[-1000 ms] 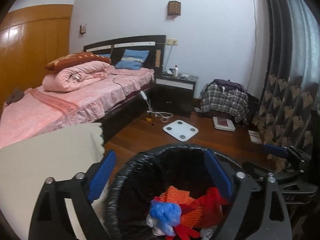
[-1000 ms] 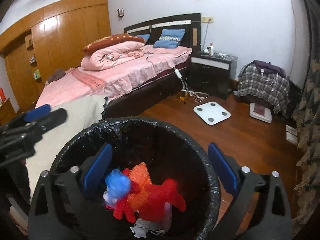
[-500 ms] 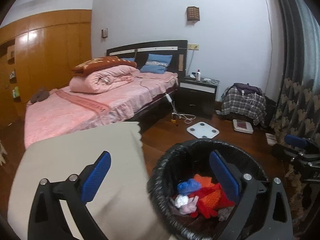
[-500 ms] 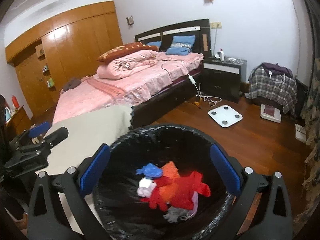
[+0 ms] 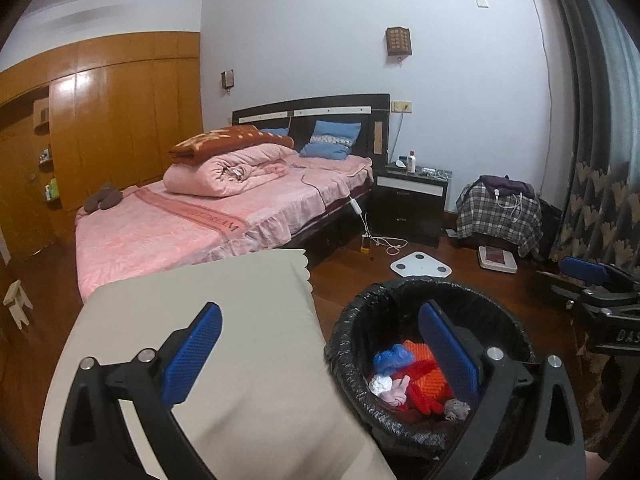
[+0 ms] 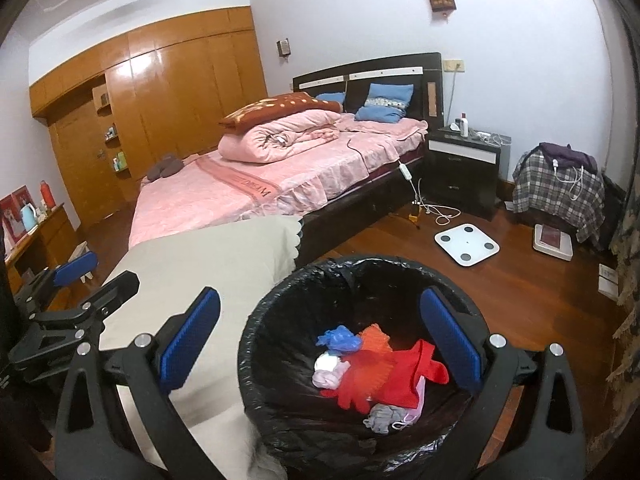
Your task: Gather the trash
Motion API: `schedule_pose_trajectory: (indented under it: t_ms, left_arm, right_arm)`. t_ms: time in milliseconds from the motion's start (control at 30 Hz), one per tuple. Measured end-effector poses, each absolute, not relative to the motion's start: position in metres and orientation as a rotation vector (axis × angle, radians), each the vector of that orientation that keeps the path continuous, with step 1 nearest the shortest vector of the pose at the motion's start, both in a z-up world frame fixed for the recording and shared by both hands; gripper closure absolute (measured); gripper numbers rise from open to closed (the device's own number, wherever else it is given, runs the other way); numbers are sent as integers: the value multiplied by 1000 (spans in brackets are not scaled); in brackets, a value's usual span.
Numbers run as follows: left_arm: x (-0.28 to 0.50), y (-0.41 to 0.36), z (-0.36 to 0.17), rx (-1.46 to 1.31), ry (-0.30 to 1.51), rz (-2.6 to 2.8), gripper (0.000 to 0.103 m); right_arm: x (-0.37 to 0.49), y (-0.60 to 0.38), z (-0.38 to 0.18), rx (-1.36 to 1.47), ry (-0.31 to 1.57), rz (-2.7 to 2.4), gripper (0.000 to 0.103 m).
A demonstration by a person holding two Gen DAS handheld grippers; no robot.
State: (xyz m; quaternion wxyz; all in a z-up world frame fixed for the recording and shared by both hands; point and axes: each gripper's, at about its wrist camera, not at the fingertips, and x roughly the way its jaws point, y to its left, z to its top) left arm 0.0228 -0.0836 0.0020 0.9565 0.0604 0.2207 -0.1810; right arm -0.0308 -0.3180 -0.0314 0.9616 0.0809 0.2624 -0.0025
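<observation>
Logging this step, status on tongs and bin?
Left tongs open, empty. Right tongs open, empty, over the bin. Trash lies inside the bin, beside the beige cloth. Nothing in the way.

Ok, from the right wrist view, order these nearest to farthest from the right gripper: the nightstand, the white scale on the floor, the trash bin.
1. trash bin: directly under the right gripper, between its open fingers.
2. white scale: on the wood floor, ahead and to the right.
3. nightstand: against the far wall, beside the bed's headboard.
</observation>
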Motion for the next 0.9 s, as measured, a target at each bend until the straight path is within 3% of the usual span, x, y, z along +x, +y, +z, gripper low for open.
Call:
schedule_pose_trajectory:
  t_ms: [900]
  left_arm:
    - [7, -71, 15, 84, 410, -359, 6]
  right_arm:
    - [-36, -299, -22, 121, 522, 12, 6]
